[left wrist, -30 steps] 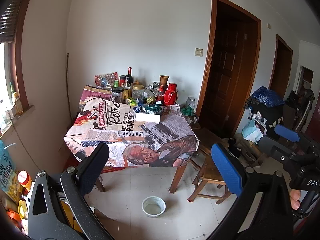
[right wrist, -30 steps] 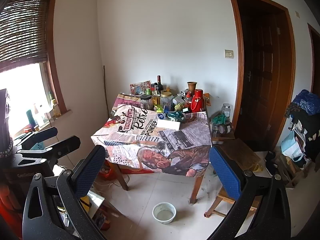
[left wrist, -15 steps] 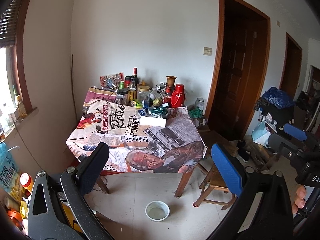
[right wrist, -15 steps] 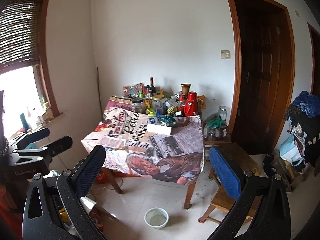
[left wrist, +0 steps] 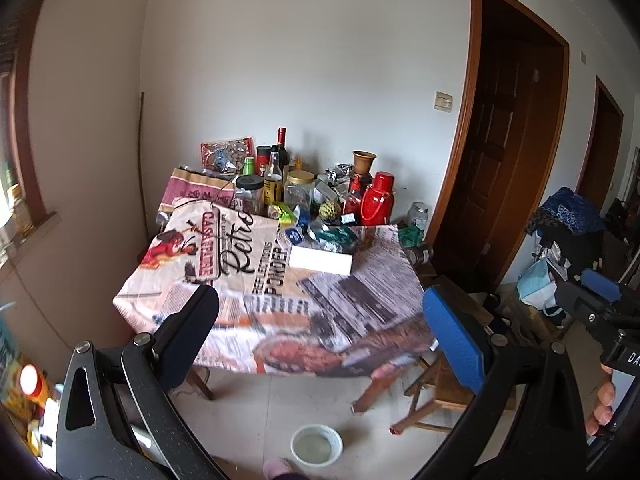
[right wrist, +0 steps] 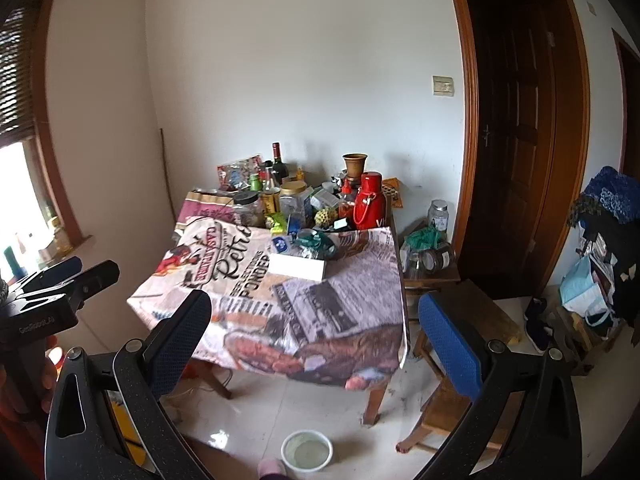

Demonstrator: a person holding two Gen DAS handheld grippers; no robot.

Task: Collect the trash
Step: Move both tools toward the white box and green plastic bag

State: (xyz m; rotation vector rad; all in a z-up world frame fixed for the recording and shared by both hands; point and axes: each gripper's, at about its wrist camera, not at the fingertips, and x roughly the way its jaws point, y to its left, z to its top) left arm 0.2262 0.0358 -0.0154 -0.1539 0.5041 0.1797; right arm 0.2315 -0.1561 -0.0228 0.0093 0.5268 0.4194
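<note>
trash, a green wrapper among bottles, sits far across the table. both claws, left gripper and right gripper, gape empty, apparently readied for reaching.

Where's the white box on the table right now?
The white box lies flat mid-table on the printed tablecloth, just in front of the teal crumpled wrapper, with the red thermos behind to its right.

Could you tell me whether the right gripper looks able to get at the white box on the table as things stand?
Probably yes: the right gripper is open and empty, and the white box lies on bare tablecloth in front of the clutter, though it is not yet close.
</note>
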